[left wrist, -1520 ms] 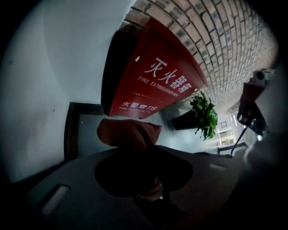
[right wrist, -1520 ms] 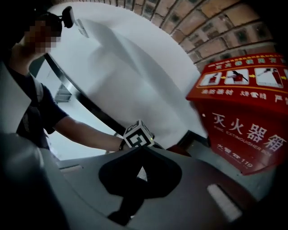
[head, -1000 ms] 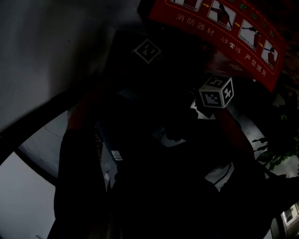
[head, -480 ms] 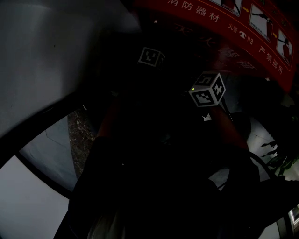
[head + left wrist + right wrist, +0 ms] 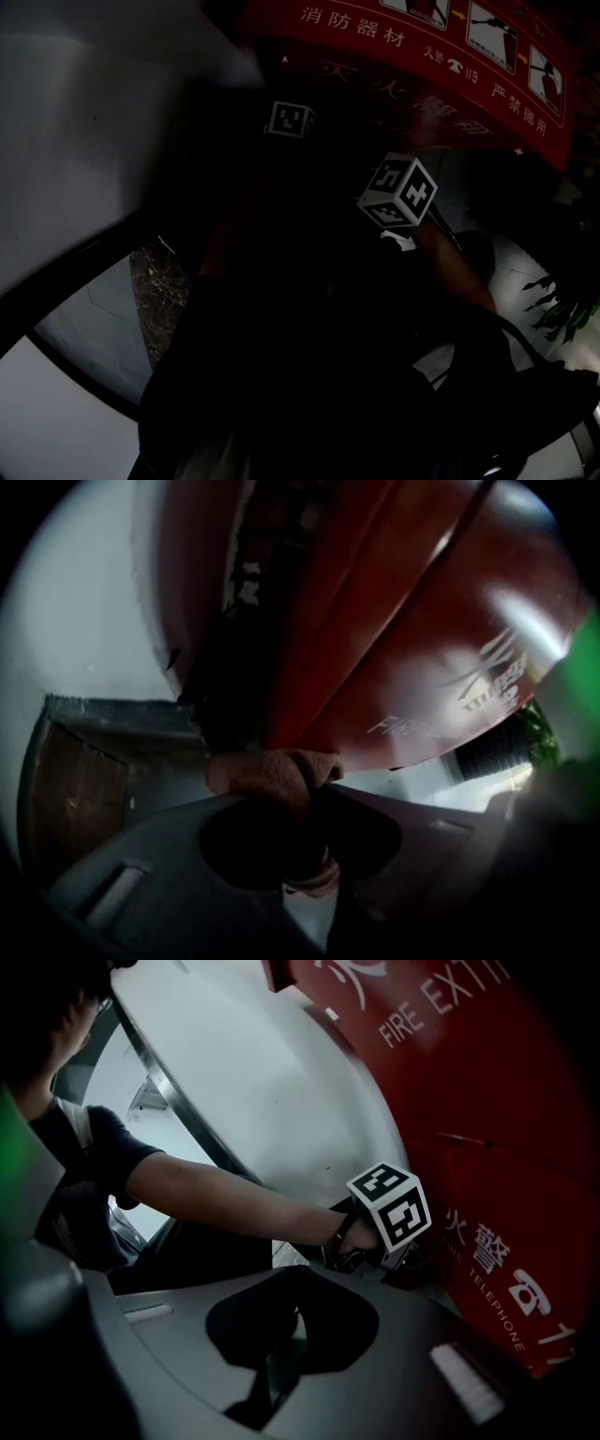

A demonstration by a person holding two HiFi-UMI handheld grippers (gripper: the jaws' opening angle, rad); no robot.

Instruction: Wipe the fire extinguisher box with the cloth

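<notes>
cloth (image 5: 272, 772) in the left hand-held gripper (image 5: 302, 806)

Red box (image 5: 403, 639) — white lettering (image 5: 427, 1002) — brown cloth (image 5: 272, 772)

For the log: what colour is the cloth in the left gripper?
The cloth is orange-brown; left gripper view shows it best.

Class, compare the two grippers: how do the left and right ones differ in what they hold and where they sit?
The left gripper is shut on a brown cloth; the right gripper has nothing between its jaws. The left gripper is close up to the red fire extinguisher box; the right gripper hangs farther back, with the left one in its view. Both face the box.
</notes>
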